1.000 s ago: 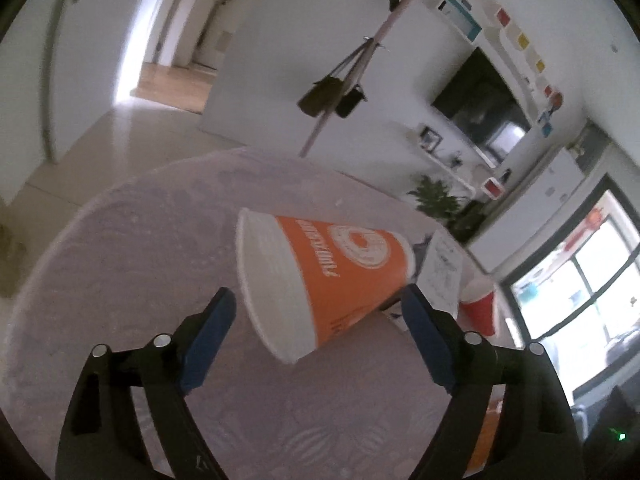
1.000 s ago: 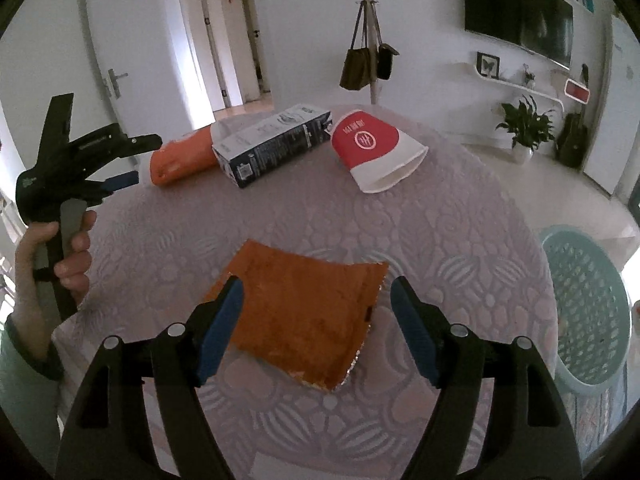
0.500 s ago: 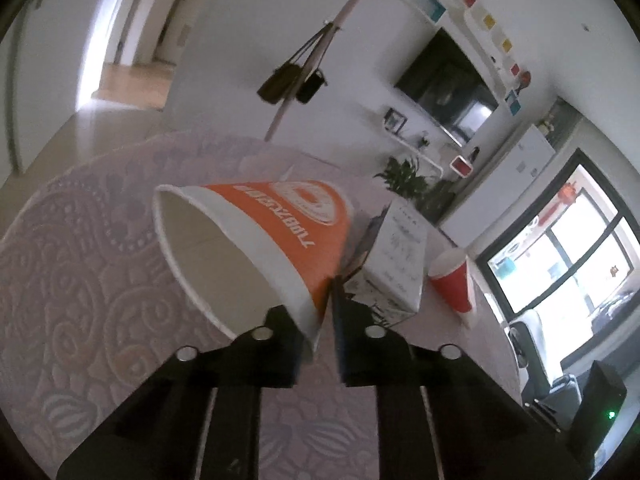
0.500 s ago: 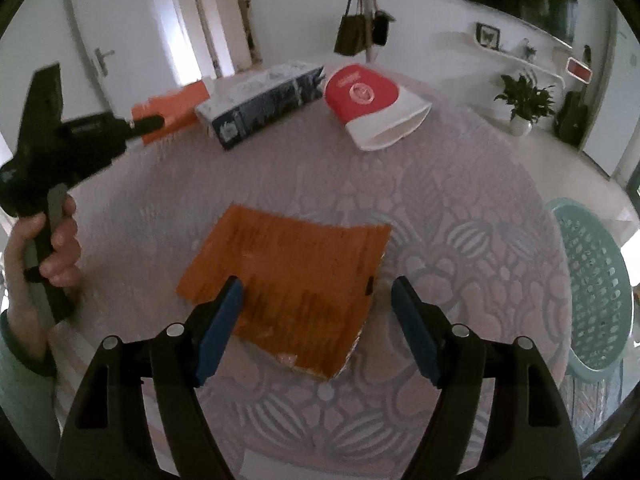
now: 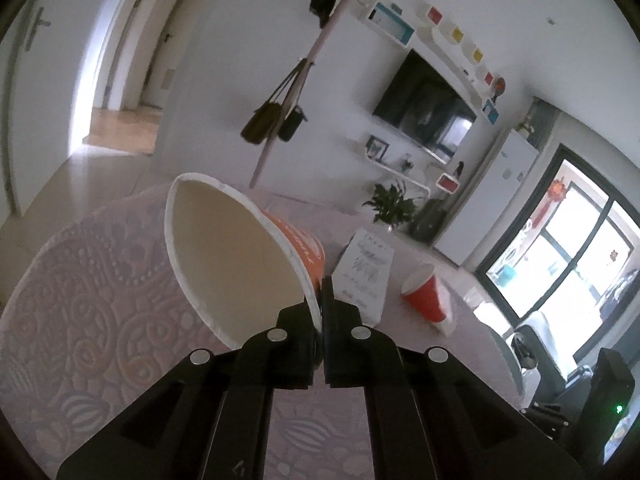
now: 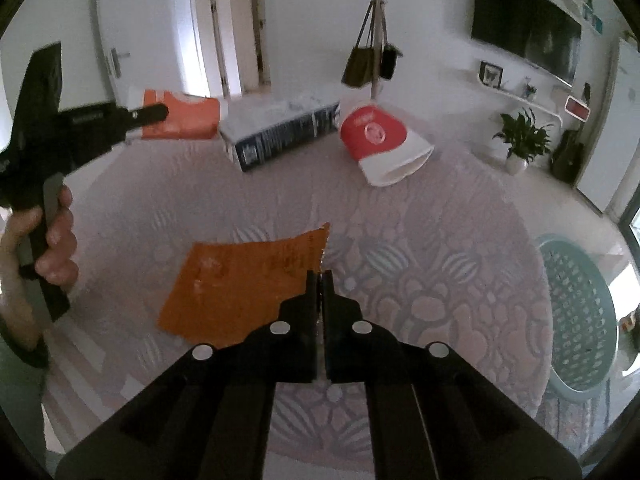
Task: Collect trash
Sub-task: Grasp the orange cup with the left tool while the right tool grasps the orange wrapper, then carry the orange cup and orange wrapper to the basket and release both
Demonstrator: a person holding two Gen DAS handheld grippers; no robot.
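My left gripper is shut on the rim of an orange paper cup and holds it above the table, mouth toward the camera. The cup also shows in the right wrist view, with the left gripper in a hand. My right gripper is shut on the right edge of a flat orange wrapper, lifted slightly off the round table. A red paper cup and a carton box lie at the table's far side.
A teal plastic basket stands on the floor right of the table. The carton and red cup also show in the left wrist view. A coat stand with bags is beyond the table.
Both grippers have closed: the left on the orange cup's rim, lifting it, and the right on the wrapper's edge, which has folded and risen.
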